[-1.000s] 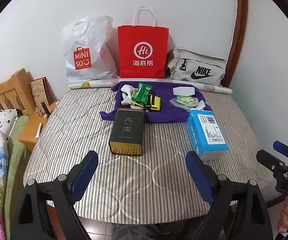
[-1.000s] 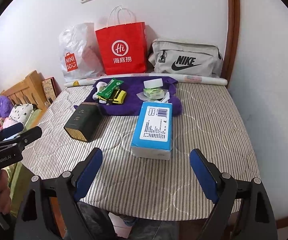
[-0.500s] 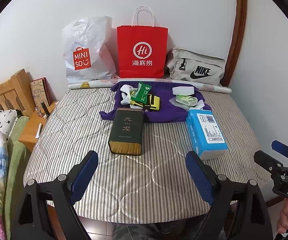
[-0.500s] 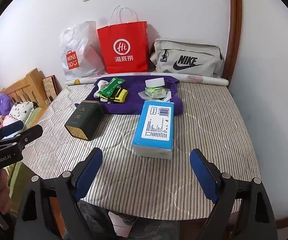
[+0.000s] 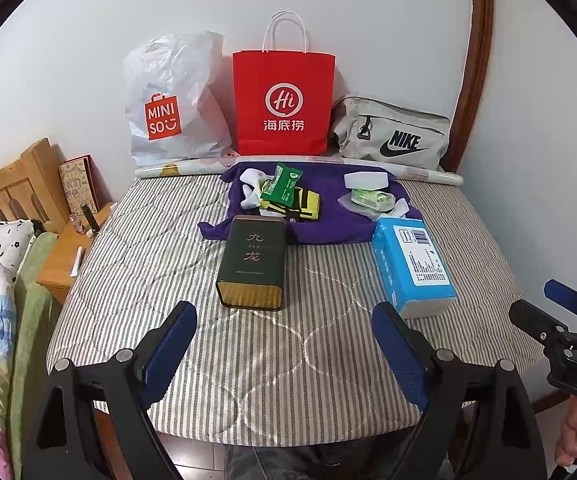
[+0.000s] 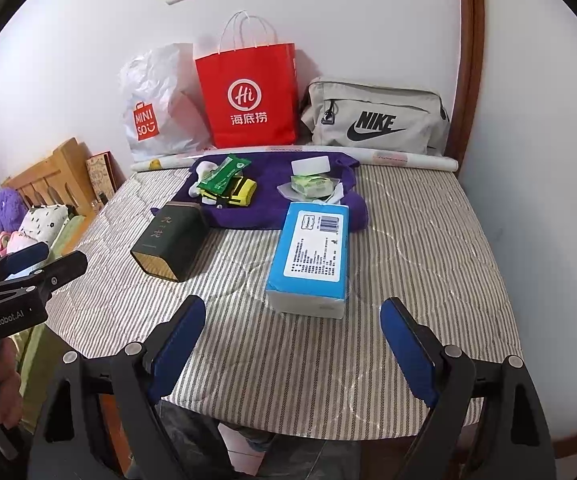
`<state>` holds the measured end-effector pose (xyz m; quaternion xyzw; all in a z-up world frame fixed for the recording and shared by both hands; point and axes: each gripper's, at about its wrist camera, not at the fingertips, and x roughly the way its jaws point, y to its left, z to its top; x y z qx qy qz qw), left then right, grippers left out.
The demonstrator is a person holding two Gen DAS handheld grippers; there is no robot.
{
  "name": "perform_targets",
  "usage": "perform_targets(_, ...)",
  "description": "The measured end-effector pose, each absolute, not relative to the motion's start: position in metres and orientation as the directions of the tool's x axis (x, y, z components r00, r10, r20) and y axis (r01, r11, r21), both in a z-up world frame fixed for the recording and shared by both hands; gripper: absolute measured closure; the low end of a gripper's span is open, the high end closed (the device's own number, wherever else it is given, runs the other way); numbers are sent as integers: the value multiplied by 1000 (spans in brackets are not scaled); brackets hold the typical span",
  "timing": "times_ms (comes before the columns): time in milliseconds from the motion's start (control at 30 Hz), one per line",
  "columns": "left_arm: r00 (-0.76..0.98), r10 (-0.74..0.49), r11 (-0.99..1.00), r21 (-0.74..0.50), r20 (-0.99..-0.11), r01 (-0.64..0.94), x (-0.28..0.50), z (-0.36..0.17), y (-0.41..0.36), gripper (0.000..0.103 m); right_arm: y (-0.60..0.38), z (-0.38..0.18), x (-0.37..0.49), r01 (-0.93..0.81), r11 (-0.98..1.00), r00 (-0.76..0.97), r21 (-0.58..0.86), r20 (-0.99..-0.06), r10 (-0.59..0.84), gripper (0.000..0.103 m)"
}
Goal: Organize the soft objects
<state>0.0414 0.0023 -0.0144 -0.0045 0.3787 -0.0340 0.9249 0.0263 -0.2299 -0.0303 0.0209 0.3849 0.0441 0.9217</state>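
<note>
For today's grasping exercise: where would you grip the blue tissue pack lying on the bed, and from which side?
Grip the blue tissue pack across its two long sides, coming from the near end with the right gripper. It lies flat with its short end facing that gripper, whose open fingers look wide enough to span the narrower width, and the soft pack should give.

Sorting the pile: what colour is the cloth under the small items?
Purple cloth, clearest in the right wrist view.

- Striped quilted mattress cover (image 5: 288,344): matt woven cloth, stitched in curves.
- Dark tea tin (image 5: 253,261): smooth metal, slight sheen, gold rim.
- Blue tissue pack (image 6: 312,252): glossy plastic wrap.
- Purple cloth (image 5: 328,220): soft, matt fabric.
- Red paper bag (image 5: 283,102): smooth matt paper.
- Miniso bag (image 5: 172,100): crinkled, shiny plastic.
- Nike pouch (image 6: 376,120): matt grey canvas.
- Headboard (image 5: 12,188): varnished wood.
</note>
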Motion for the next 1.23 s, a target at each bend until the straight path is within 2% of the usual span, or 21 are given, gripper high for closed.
perform_targets(1233,714,-69,998,-38,-697,59,39,-15,2,14,-231,-30,26,-72,995,702,71,-705,101,14)
